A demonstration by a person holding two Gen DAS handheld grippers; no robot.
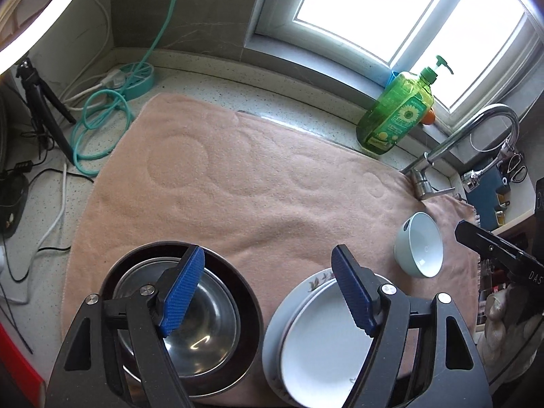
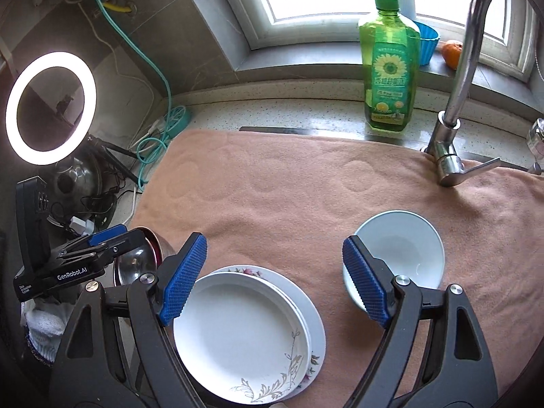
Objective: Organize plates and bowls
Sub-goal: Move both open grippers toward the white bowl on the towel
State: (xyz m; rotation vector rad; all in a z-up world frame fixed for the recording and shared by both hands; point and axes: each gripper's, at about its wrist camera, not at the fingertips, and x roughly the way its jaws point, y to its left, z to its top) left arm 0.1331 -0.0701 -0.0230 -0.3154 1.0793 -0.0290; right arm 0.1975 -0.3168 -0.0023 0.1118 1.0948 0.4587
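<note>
grippers: left [image 1: 268, 292] open above stacked bowls [image 1: 210, 319]; right [image 2: 275, 278] open above plates [image 2: 244, 336].

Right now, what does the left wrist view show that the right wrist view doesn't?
Only the left wrist view shows the steel bowl fully, nested inside the dark bowl, plus scissors at far right. Only the right wrist view shows the ring light and the orange clearly. Both share the pink towel, stacked plates, pale bowl, soap bottle and faucet.
</note>
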